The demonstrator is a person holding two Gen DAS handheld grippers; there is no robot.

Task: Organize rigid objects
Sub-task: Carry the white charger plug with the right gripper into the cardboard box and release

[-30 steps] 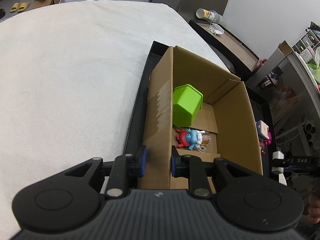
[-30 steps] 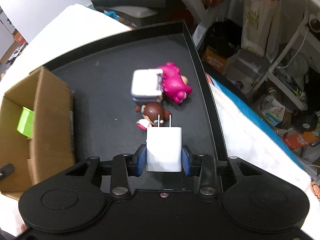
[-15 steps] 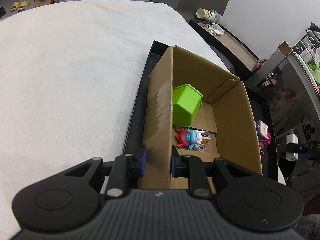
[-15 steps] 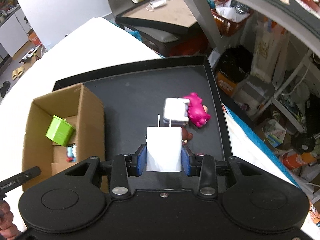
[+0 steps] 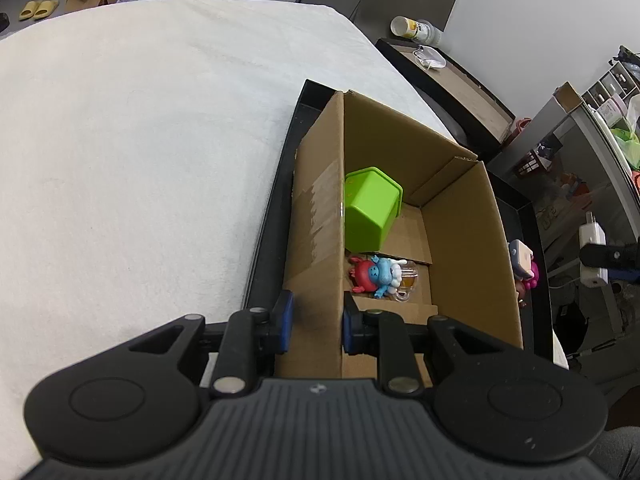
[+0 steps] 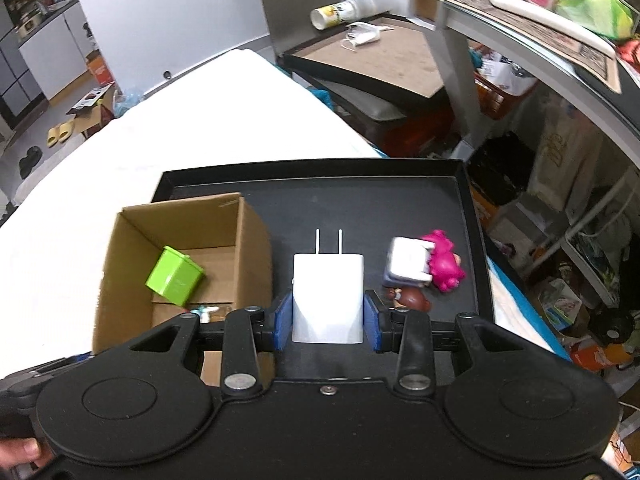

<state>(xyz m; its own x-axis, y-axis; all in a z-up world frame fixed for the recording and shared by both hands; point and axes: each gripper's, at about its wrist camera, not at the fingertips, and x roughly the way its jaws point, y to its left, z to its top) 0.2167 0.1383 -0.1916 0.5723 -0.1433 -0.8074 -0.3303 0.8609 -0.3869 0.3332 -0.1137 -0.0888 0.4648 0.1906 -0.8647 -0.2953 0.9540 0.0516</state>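
Note:
My left gripper (image 5: 316,322) is shut on the near left wall of the open cardboard box (image 5: 316,236), which stands on the black tray (image 5: 276,216). Inside the box lie a green plastic block (image 5: 370,210) and small red and blue figurines (image 5: 378,274). My right gripper (image 6: 328,322) is shut on a white plug adapter (image 6: 328,296), prongs forward, held above the tray (image 6: 360,200) right of the box (image 6: 252,256). The adapter also shows in the left wrist view (image 5: 592,236), at the far right. A white cube toy (image 6: 410,262), a pink figure (image 6: 444,266) and a brown-haired figure (image 6: 412,300) lie on the tray.
The tray sits at the right edge of a white cloth-covered table (image 5: 140,160). Beyond it stand a low side table with a cup and a mask (image 6: 360,36), a grey shelf unit (image 6: 540,40) and cluttered bags on the floor (image 6: 560,168).
My right gripper has lifted the adapter up and back from the tray, so the view widens and the box comes into sight. My left gripper has kept its hold on the box wall.

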